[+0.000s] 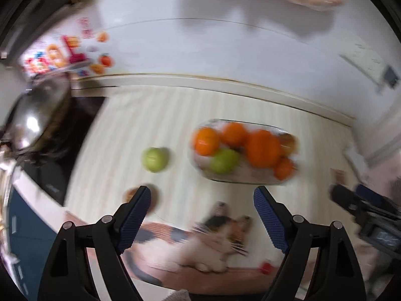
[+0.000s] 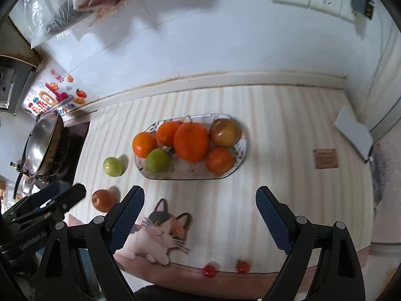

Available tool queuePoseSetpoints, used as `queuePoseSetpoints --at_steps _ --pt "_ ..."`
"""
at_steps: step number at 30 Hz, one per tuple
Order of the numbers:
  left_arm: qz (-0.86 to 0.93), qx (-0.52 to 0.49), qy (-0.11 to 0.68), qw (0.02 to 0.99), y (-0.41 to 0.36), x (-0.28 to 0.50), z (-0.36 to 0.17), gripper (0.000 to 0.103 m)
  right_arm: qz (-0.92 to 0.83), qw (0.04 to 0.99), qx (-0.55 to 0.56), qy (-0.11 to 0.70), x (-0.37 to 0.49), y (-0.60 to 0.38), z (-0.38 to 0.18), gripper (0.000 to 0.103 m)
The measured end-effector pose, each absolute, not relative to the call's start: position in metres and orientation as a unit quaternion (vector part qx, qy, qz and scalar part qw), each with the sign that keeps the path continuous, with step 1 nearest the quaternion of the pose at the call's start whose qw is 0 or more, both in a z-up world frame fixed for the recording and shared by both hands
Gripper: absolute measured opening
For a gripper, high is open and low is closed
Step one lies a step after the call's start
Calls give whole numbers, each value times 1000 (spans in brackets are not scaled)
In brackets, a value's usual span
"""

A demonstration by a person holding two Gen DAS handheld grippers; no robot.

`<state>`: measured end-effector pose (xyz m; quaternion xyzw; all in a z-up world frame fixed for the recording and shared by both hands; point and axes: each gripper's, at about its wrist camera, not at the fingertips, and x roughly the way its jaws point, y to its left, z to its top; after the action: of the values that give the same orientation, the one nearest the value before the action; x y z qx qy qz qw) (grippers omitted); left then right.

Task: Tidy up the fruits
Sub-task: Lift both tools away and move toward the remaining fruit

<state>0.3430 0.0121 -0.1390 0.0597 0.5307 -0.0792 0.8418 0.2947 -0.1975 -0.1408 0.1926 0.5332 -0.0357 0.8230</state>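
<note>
— How far along?
— Most fruit already sits in the glass dish. A green fruit and a reddish one lie left of it on the worktop.
— Grippers?
— Left gripper and right gripper both spread, empty.

Orange oranges, green apple, striped cat-print tablecloth
</note>
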Motion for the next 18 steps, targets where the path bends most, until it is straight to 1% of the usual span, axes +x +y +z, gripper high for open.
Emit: queuePoseSetpoints --at_steps 2,9,13,18 --pt "-42 61 531 844 28 350 -149 84 -17 815 195 545 308 -189 -149 93" --pt "48 17 582 812 95 373 -202 84 66 789 170 587 376 -128 -181 93" --pt "78 -35 614 785 129 382 -234 84 112 767 152 614 423 -84 -205 93" --pt "88 -88 642 756 151 389 -262 84 146 732 137 652 479 -33 -250 93"
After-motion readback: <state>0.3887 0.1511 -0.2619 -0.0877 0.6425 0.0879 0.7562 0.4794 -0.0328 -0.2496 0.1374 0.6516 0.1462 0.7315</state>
